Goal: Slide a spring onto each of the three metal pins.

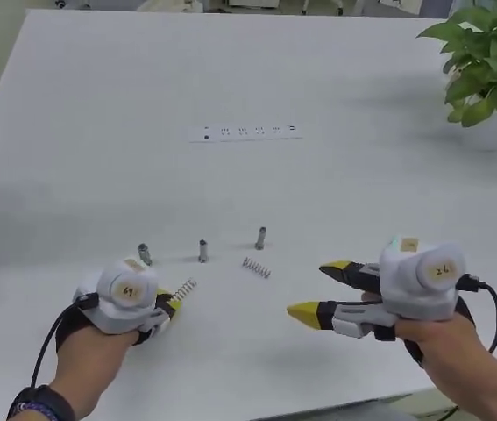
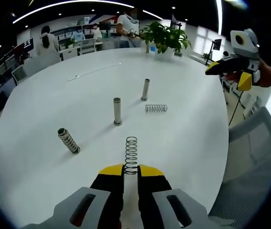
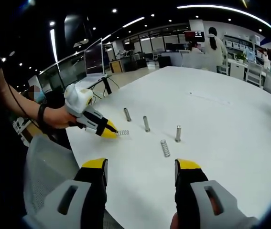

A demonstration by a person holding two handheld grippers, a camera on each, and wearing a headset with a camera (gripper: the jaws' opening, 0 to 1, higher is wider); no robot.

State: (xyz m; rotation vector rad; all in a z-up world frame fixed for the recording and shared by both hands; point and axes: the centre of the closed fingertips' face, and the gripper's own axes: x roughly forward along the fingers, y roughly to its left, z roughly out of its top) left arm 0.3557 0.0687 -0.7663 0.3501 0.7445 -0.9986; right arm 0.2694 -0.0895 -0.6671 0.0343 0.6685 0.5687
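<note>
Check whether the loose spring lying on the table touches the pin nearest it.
Apart. The left gripper view shows a strip of bare table between the loose spring and the base of that pin.

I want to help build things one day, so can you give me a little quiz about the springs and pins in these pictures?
1. True or false: the left hand-held gripper is shut on a spring.
2. How many of the pins already wear a spring? A) none B) one C) three
3. Fill in: the right hand-held gripper has its jaws ____.
Key: 1 true; 2 B; 3 open.
</note>
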